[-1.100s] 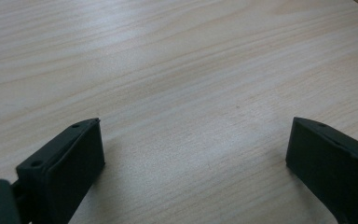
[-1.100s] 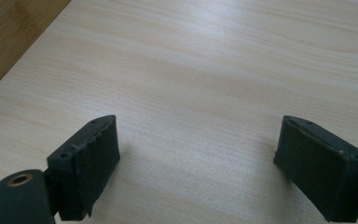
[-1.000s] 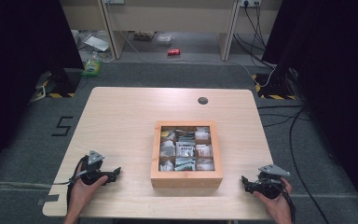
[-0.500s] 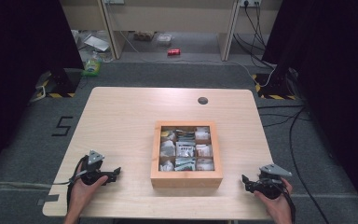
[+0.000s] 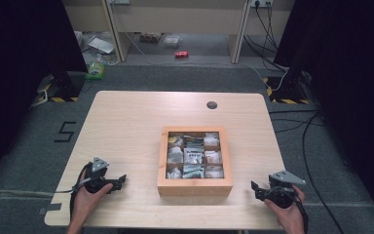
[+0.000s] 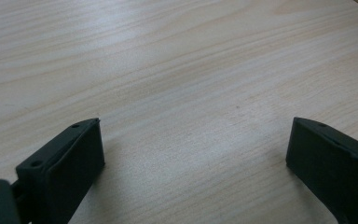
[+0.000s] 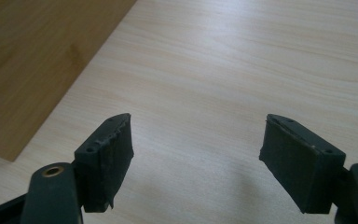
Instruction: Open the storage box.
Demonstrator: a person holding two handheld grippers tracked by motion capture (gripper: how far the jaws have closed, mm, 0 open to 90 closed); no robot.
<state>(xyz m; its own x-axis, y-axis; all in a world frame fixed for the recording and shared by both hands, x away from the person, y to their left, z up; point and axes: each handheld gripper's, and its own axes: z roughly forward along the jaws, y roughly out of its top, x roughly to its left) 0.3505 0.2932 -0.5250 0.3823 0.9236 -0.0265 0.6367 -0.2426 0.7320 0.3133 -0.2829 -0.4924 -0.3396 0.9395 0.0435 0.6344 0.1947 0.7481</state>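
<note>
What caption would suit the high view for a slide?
Two hand-held grippers, left and right, rest open on a table either side of a compartmented wooden box.

The surface (image 5: 136, 126) is a light wood-grain tabletop with rounded corners and a small dark round grommet (image 5: 212, 105) near its far edge. A square wooden compartment box (image 5: 195, 187) rests directly on it, between the two pairs of jaws. In the right gripper view, the box wall lies left of the jaws. Bare surface lies between each pair of jaws.
</note>
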